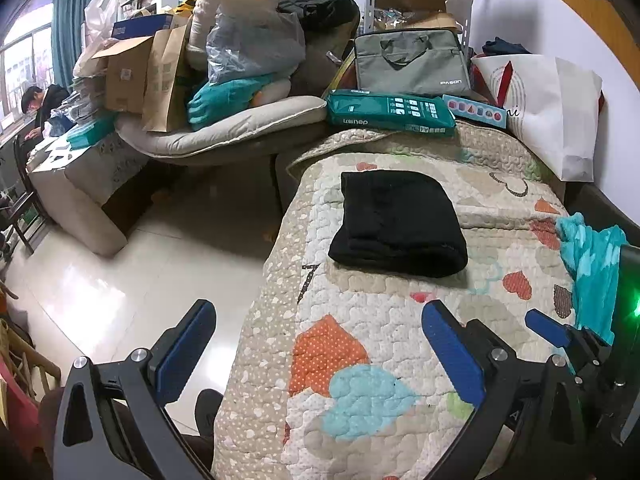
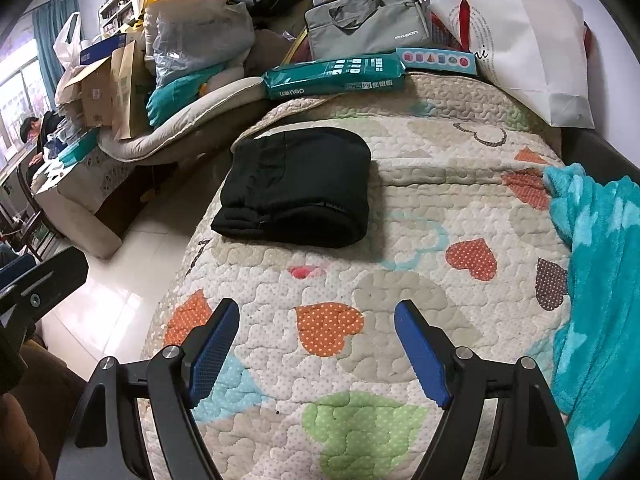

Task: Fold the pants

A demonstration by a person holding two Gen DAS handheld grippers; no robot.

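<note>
Black pants (image 1: 398, 222) lie folded into a compact rectangle on the quilted heart-print cover (image 1: 360, 320); the right wrist view shows the same pants (image 2: 296, 186) near the cover's left edge. My left gripper (image 1: 318, 312) hangs open well short of the pants, its left finger over the floor, with nothing between its blue pads (image 1: 452, 356). My right gripper (image 2: 316, 312) is open too, above the cover in front of the pants and holding nothing. The right gripper (image 1: 560, 332) also shows at the lower right of the left wrist view.
A turquoise fleece blanket (image 2: 596, 280) lies on the cover's right side. A teal packet (image 2: 336, 74), a grey laptop bag (image 2: 364, 24) and a white paper bag (image 2: 532, 52) stand at the far end. Piled boxes and bags (image 1: 168, 64) lie left, across tiled floor (image 1: 120, 280). A person (image 1: 36, 104) sits far left.
</note>
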